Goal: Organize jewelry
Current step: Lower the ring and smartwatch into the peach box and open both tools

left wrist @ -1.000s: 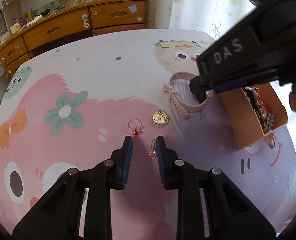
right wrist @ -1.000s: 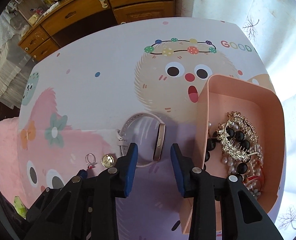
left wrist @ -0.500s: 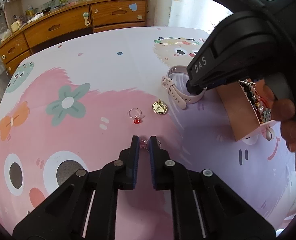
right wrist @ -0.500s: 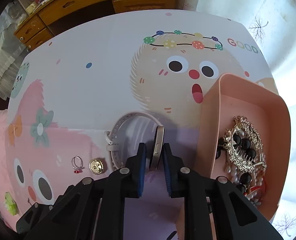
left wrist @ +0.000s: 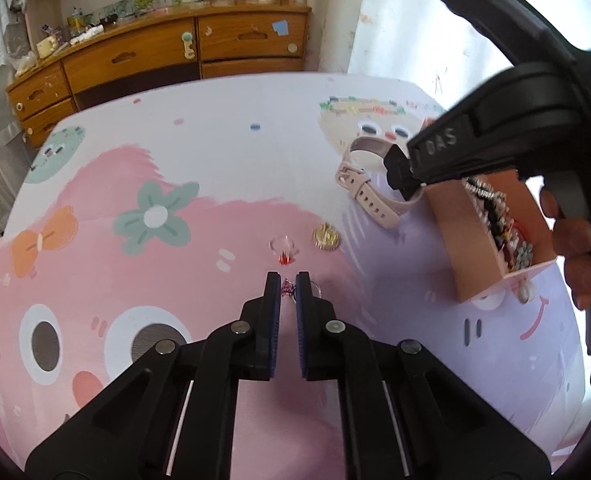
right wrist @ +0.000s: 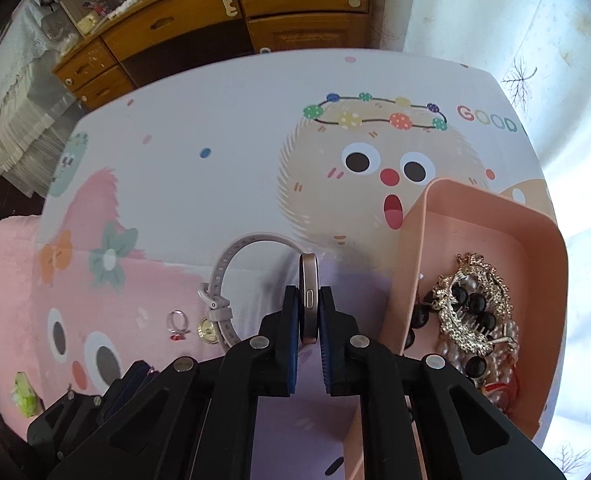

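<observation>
Black plastic fingers of the right gripper clamp the case of a pale pink wristwatch, whose strap loops away to the left over the cartoon-printed surface. Just to its right sits a salmon-pink tray already holding pearl strands and a gilt hair comb. The left gripper is nearly closed on a small pink-stoned ring at its fingertips; whether it truly pinches the ring or only brackets it is hard to tell. Slightly farther out lie a red-stoned ring and a gold pendant, both loose on the surface. The step in hand appears to be gathering: each gripper has secured, or is securing, one piece. Next, the watch likely needs lifting clear and carrying over the tray wall without the dangling strap catching.
</observation>
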### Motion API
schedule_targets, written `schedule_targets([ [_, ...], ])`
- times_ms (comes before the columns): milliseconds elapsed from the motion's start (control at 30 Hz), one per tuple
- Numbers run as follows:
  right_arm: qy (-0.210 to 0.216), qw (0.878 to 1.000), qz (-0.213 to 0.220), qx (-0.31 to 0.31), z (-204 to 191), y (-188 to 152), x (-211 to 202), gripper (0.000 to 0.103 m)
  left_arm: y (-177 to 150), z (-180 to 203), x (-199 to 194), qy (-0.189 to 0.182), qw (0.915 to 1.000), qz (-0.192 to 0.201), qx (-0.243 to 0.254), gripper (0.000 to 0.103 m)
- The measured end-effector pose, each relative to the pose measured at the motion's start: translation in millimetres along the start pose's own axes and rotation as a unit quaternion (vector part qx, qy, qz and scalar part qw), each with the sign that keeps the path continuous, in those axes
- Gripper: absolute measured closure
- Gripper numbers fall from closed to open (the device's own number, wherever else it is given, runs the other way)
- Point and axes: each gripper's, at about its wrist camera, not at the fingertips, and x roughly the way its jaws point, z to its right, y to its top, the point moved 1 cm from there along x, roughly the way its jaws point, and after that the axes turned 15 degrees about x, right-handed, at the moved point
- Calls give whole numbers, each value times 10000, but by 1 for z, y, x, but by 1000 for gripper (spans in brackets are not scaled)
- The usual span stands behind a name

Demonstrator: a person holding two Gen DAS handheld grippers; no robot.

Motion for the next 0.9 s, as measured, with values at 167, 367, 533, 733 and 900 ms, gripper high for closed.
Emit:
schedule_targets([
  [167, 271, 9994, 73, 197, 20, -2, -35, 94, 9, 7, -17, -105, 9993, 352, -83, 98],
  [367, 379, 9974, 426, 442, 50, 1, -81, 94, 22, 35, -37, -302, 9970, 709, 27, 98],
  [533, 337, 9944, 526, 852, 92, -3, -107, 94, 38, 62, -45, -540, 9941, 936, 128, 98],
  [733, 286, 9893, 496, 1338, 141, -10, -119, 94, 61, 92, -50, -799, 9899, 1104, 388, 98],
  [900, 280, 9854, 369, 1638, 174, -23, -119, 94, 77, 111, -47, -1049, 9867, 1114, 549, 98],
])
